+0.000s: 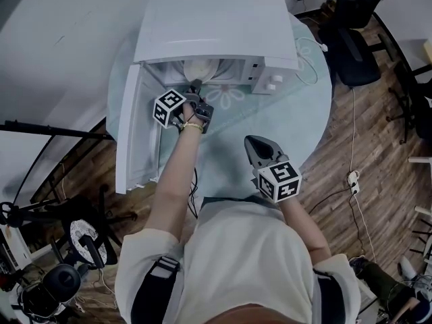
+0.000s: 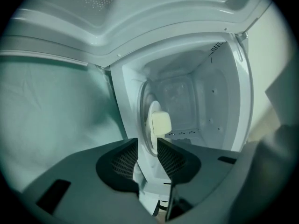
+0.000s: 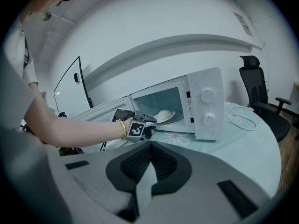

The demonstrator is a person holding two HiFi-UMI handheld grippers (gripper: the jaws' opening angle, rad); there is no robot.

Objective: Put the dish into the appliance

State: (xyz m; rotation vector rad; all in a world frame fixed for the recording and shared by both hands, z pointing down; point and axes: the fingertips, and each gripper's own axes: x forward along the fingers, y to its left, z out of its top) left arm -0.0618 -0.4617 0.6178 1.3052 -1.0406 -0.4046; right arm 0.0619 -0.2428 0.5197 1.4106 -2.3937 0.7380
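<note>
One round dish (image 3: 164, 116), carrying a single pale lump (image 2: 161, 122), is seen lying flat and face up on the floor of the one microwave (image 1: 216, 25), with room left to the cavity walls. The door (image 1: 131, 133) is swung wide to the left, and the left gripper (image 1: 196, 86) is held at the open mouth near the dish's rim, its jaws parted with nothing between them. The right gripper (image 1: 251, 142) is held well back over the tablecloth (image 1: 223, 147), jaws pressed together and empty.
</note>
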